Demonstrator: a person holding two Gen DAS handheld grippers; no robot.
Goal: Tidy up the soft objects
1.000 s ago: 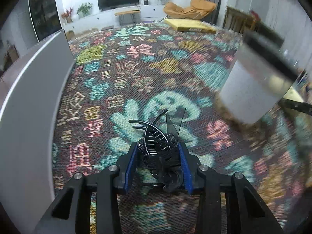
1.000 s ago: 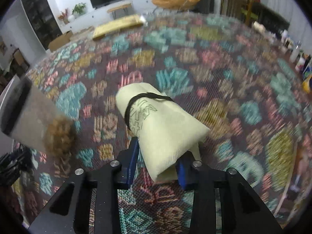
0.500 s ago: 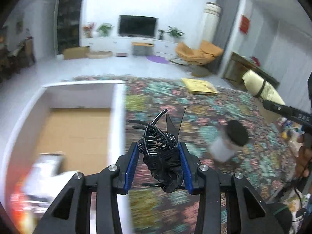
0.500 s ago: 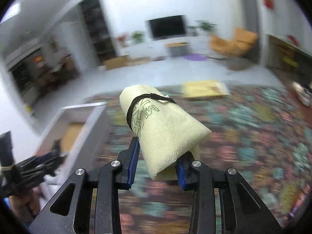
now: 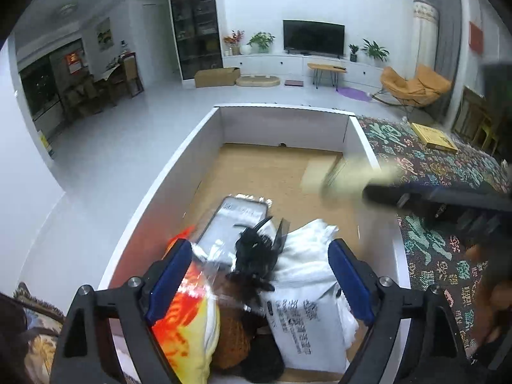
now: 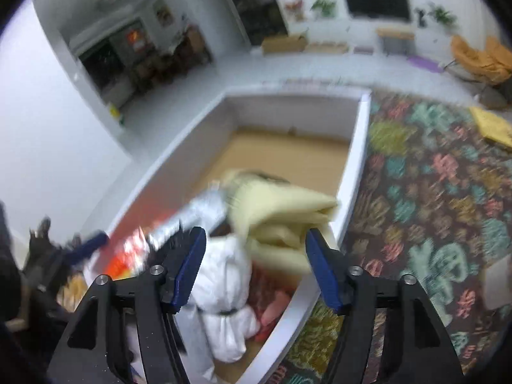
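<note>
In the left wrist view, the lower left of the frame is filled by an orange and yellow bag [image 5: 182, 323] cut off behind the left gripper [image 5: 260, 283], whose blue pads [image 5: 171, 276] stand wide apart with nothing between them. The black hair claw [image 5: 254, 256] lies at centre on a white printed package [image 5: 307, 316] inside the white box [image 5: 150, 198]; half a second ago it was pinched in this claw above the box rim. At right, a pale yellow smear over the box is probably the yellow cloth roll [image 5: 348, 172], too blurred to be sure, with the right gripper's dark body beside it.

The right wrist view is smeared throughout. Its right gripper [image 6: 252, 268] is spread open, tilted down over the box's near end, and the roll [image 6: 281, 214], clamped half a second ago, hangs loose just ahead of the pads [image 6: 321, 270], above a white bundle [image 6: 224, 288]. Patterned carpet [image 6: 432, 192] fills the right side.
</note>
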